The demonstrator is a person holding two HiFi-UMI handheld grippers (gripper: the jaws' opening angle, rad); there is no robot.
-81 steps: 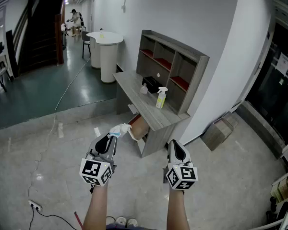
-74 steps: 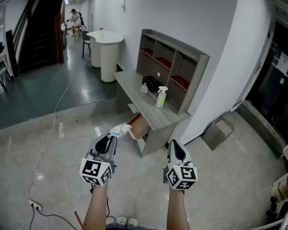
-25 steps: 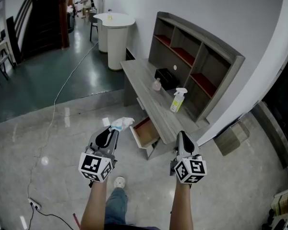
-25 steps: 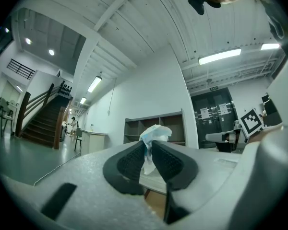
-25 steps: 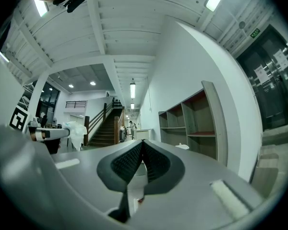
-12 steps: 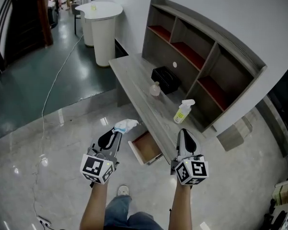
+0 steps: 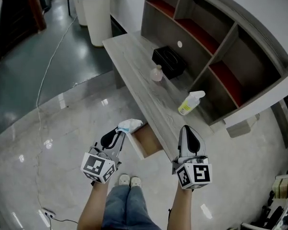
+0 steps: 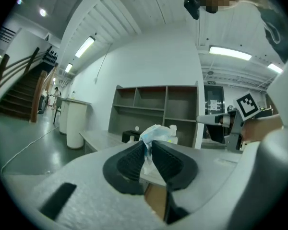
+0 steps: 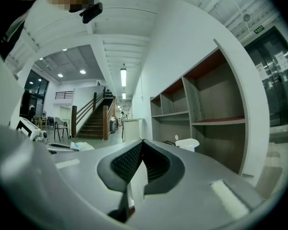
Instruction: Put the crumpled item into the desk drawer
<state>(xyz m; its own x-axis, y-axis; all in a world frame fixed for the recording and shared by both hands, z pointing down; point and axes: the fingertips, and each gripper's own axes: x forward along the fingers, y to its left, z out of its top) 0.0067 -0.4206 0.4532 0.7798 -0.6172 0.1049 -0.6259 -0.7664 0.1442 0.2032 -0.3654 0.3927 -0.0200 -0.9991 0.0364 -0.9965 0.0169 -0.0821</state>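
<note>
A crumpled white and pale blue item (image 7: 130, 125) sticks out from the tips of my left gripper (image 7: 121, 133), which is shut on it. In the left gripper view the crumpled item (image 8: 155, 132) is pinched between the dark pads of the left gripper (image 8: 149, 153). It hangs just left of the open wooden drawer (image 7: 147, 141) under the grey desk (image 7: 134, 71). My right gripper (image 7: 188, 131) is shut and holds nothing, over the desk's front edge beside the drawer. The right gripper (image 9: 140, 151) shows its pads pressed together.
On the desk stand a yellow spray bottle (image 7: 190, 103), a black box (image 7: 168, 62) and a small clear bottle (image 7: 156, 74), with a shelf unit (image 7: 216, 37) behind. A white round stand (image 7: 93, 8) is at the far left end. A cable (image 7: 43, 85) crosses the glossy floor.
The view has closed in on the desk. Both grippers now sit near the open drawer. The left gripper still holds the crumpled item.
</note>
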